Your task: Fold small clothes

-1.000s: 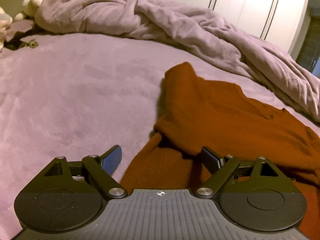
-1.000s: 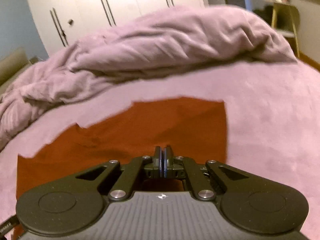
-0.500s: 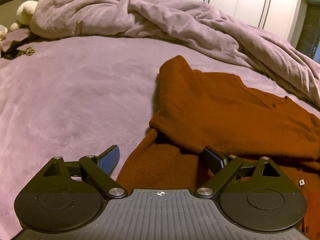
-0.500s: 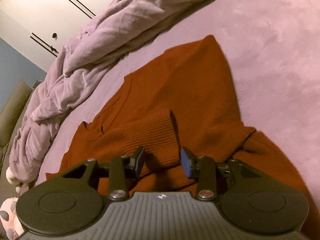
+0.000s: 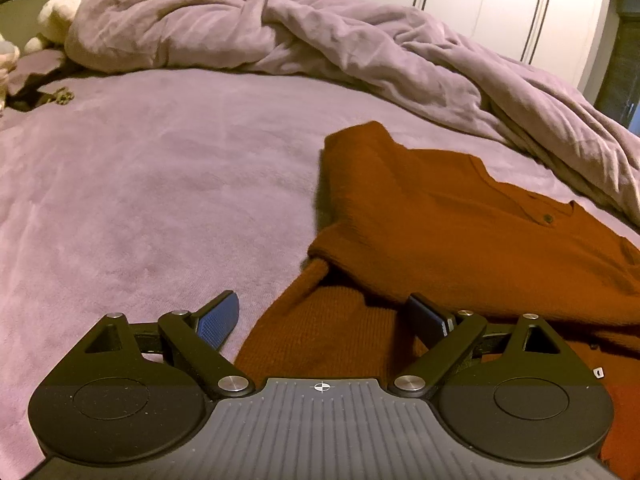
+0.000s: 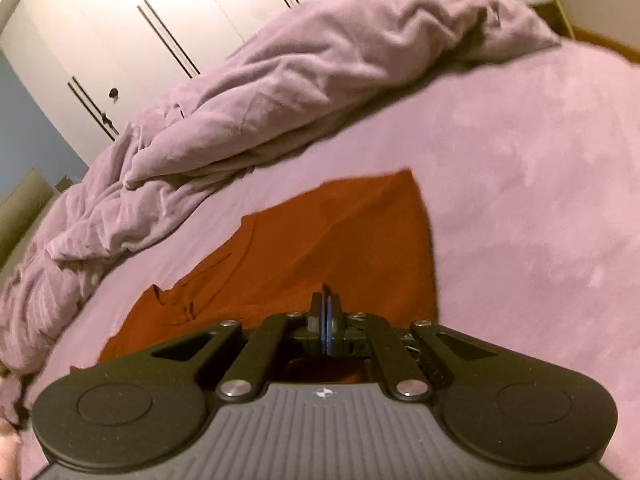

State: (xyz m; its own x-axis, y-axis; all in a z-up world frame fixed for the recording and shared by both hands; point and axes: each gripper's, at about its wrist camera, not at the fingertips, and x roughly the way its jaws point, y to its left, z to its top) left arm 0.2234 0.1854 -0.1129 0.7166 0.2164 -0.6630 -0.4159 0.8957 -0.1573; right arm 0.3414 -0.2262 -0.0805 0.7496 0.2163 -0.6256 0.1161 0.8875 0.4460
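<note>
**Kid:** Left wrist view first: where is the orange sweater (image 5: 440,232) lying?
**Helper:** It is lying on the purple bed cover (image 5: 160,180), and a crumpled blanket (image 5: 320,40) is sitting behind the sweater.
**Kid:** What is the left gripper (image 5: 324,312) doing?
**Helper:** It is hanging wide open at the sweater's near edge, squeezing nothing.
**Kid:** And the right gripper (image 6: 326,308)?
**Helper:** It is hanging over the sweater's near edge. Its jaws have just been closing and are pressing together, with no cloth showing between them

Sweater (image 5: 460,232) on bed (image 5: 160,184), before duvet (image 5: 320,48)
</note>
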